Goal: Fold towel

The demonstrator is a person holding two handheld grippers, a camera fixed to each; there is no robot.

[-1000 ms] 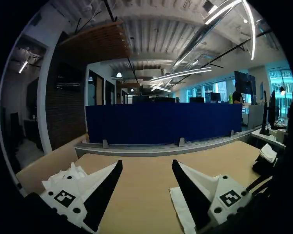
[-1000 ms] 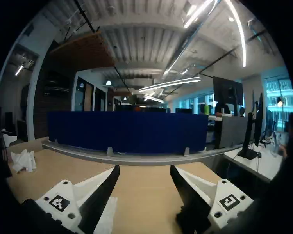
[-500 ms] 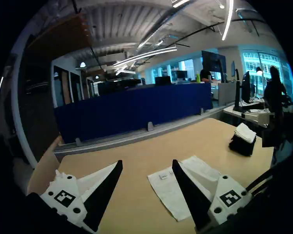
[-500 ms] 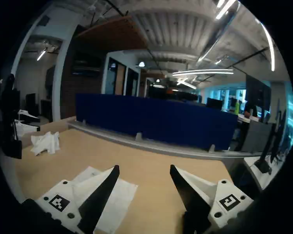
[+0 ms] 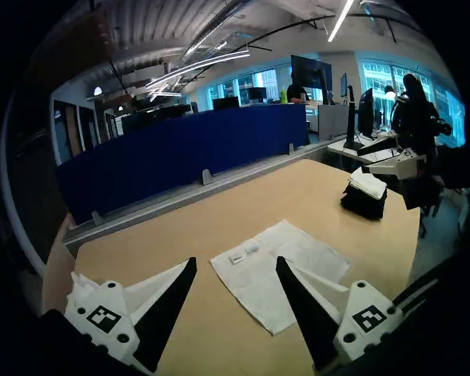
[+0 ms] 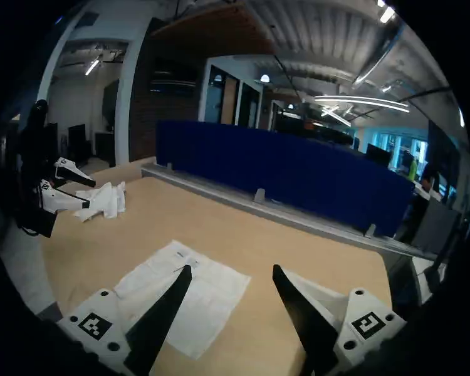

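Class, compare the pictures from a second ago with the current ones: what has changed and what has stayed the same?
The left tongs swung rightward and tipped down; the right tongs swung leftward and tipped down. The towel, barely showing at the bottom edge before, now lies in full view ahead of both. Nothing was gripped or released. Unchanged: both tongs open and empty, towel flat and unfolded on the table.

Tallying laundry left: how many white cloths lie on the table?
3: central flat towel, crumpled cloth at one end, folded cloth atop the dark stack; more may be hidden.
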